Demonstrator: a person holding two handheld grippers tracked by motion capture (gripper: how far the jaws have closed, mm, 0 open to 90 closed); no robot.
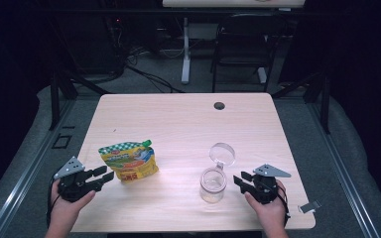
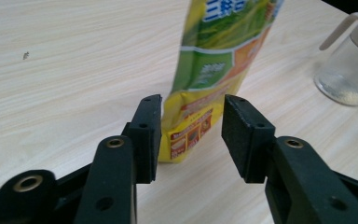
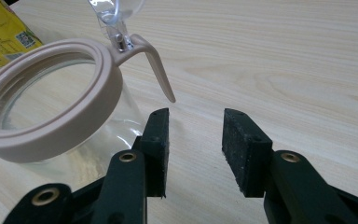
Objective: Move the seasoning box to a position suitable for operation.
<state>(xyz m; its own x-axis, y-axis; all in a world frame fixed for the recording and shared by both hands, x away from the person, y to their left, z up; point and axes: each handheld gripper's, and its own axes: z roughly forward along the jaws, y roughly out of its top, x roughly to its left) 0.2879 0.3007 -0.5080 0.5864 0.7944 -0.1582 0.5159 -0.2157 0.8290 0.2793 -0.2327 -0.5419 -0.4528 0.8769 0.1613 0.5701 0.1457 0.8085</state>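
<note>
Left gripper point(image 1: 102, 176): held in the person's left hand point(image 1: 69, 206) at the near left of the counter point(image 1: 178, 119), pointing at the pouch.
Left fingers point(image 2: 149, 135): standing apart, a fair gap between the pads; nothing pressed between them.
Pouch point(image 1: 129, 160): yellow and green with a green cap at its top corner, standing on the counter just ahead of the left fingers. In the left gripper view its lower edge point(image 2: 191, 130) sits in line with the gap, slightly beyond the pad tips; whether the left pad brushes it I cannot tell.
Right gripper point(image 1: 240, 179): held in the person's right hand point(image 1: 270, 213) at the near right, pointing at the jar.
Right fingers point(image 3: 244, 149): apart, moderately wide, with bare counter between them.
Jar point(image 1: 213, 184): clear glass with a beige rim, upright, just ahead of the right fingers and off to their left side in the right gripper view point(image 3: 51, 116); not touched.
Jar lid point(image 1: 222, 153): clear, hinged open, tipped back on the far side of the jar from the right fingers.
Rim tab point(image 3: 161, 77): a beige lever sticking out from the rim toward the right fingers, ending just short of them.
Jar contents: a thin pale layer at the bottom, seen in the left gripper view point(image 2: 347, 95).
</note>
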